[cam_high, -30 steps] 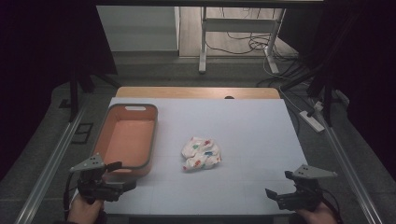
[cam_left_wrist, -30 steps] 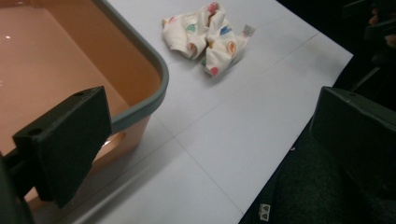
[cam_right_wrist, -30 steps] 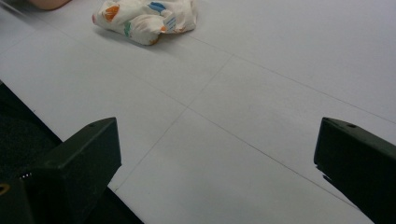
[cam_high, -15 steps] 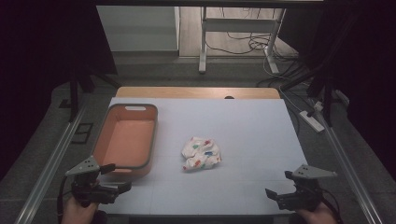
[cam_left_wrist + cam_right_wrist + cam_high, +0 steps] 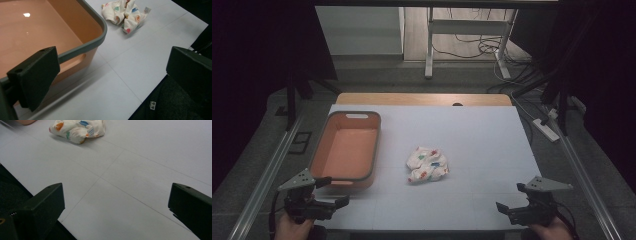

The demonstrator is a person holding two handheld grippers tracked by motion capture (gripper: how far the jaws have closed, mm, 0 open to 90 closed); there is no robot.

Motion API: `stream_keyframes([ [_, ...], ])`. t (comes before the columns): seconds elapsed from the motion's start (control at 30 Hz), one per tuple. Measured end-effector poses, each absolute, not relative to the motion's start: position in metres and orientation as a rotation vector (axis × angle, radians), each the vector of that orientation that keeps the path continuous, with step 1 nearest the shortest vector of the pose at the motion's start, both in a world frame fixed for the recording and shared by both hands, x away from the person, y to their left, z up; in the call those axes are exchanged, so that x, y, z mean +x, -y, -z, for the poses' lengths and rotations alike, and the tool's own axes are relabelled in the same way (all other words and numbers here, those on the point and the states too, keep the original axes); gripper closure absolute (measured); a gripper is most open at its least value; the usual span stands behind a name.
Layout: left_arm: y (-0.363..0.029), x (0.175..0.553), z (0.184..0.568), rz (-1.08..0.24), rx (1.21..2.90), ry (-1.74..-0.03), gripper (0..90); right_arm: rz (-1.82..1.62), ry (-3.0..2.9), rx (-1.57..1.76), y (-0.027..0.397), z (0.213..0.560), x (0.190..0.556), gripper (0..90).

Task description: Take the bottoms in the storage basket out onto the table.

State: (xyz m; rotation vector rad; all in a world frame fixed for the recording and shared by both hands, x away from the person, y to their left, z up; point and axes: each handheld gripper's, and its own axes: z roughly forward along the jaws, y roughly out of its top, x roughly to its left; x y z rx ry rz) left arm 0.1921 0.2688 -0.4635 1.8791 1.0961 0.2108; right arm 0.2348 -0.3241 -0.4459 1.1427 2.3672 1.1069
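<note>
A crumpled white cloth with coloured spots (image 5: pixel 427 164) lies near the middle of the white table (image 5: pixel 472 135), just right of an orange bin with a grey rim (image 5: pixel 345 148) and apart from it. Both grippers hang low at the near edge, well apart from the cloth. The left gripper (image 5: pixel 337 202), held in a hand (image 5: pixel 292 227) at the near left corner, points right, its jaws spread wide with nothing between them. The right gripper (image 5: pixel 502 207) points left from the near right corner, its jaws likewise wide apart and empty.

The left gripper view brings out a small tag (image 5: pixel 147 9) on the cloth and the bin's handle slot (image 5: pixel 80 58), with one jaw in front of the bin's near corner. The right gripper view has bare table between gripper and cloth (image 5: pixel 77 128).
</note>
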Motion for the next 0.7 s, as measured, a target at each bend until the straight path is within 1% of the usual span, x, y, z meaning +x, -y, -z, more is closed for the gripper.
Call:
stream_keyframes([
  [0.7, -0.283, 0.184, 0.466, -0.229, 1.857, -1.14, 0.0, -1.105, -2.367, 1.143, 0.324, 0.446, 0.235, 0.9],
])
